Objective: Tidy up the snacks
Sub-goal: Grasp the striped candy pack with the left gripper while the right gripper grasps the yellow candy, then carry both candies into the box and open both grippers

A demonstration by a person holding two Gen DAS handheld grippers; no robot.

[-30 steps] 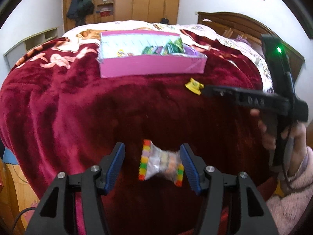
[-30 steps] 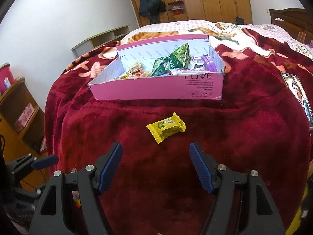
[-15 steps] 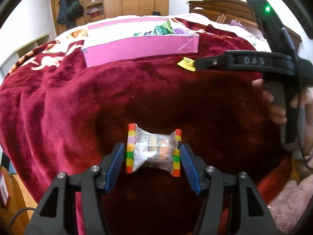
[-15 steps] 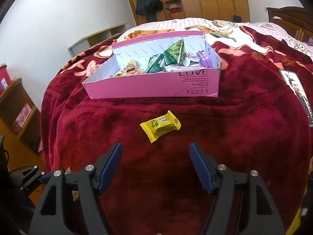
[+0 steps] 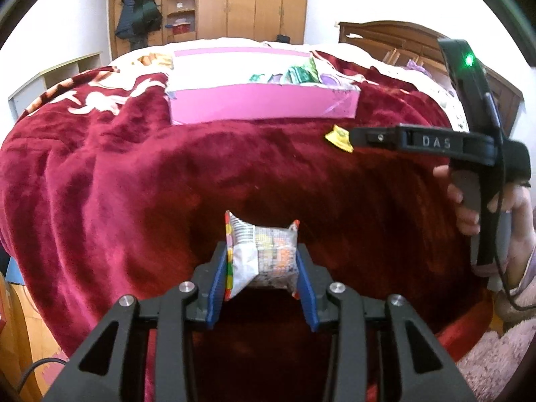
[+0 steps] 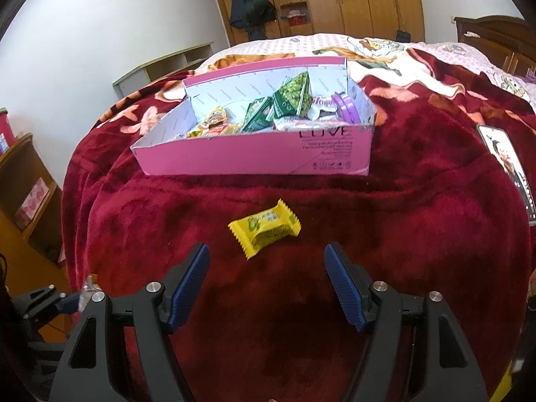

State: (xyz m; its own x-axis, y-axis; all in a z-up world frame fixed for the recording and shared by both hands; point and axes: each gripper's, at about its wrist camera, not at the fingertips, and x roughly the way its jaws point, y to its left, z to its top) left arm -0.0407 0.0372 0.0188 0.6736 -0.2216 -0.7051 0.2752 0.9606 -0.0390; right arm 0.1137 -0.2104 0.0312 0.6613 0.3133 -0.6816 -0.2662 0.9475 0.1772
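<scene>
Blue-padded fingers (image 5: 217,281) of the left gripper (image 5: 263,281) had just been closing and now pinched a clear snack packet (image 5: 264,254) with rainbow-striped end seals, the pads pressing on its two ends just above the dark red blanket (image 5: 117,201). Whether the packet still touched the blanket could not be told.

Beyond it, nothing lay on the open blanket between the packet and the pink box (image 5: 261,102), which sat well apart near the far edge of the red cover. From the left wrist view only the tops of some green wrappers showed over the box's near wall. A yellow candy (image 5: 339,137) lay on the blanket short of the box, partly covered in that view by the tip of the right gripper, whose black handle a hand (image 5: 469,207) in a pale fuzzy sleeve held at the right.

From the right wrist view, the right gripper (image 6: 268,284) hung with its fingers wide apart and nothing between them, the yellow candy (image 6: 264,231) lying just ahead of the gap. This view looked down into the pink box (image 6: 254,160), showing green triangular packets (image 6: 291,97), orange and yellow wrappers, and a purple round lid at its right end. A phone (image 6: 506,164) lay on the blanket to the right, its lower end cut off by the frame. The left gripper appeared only as a dim blur at the lower left edge.

Wooden wardrobes (image 6: 365,0) stood behind the bed.
</scene>
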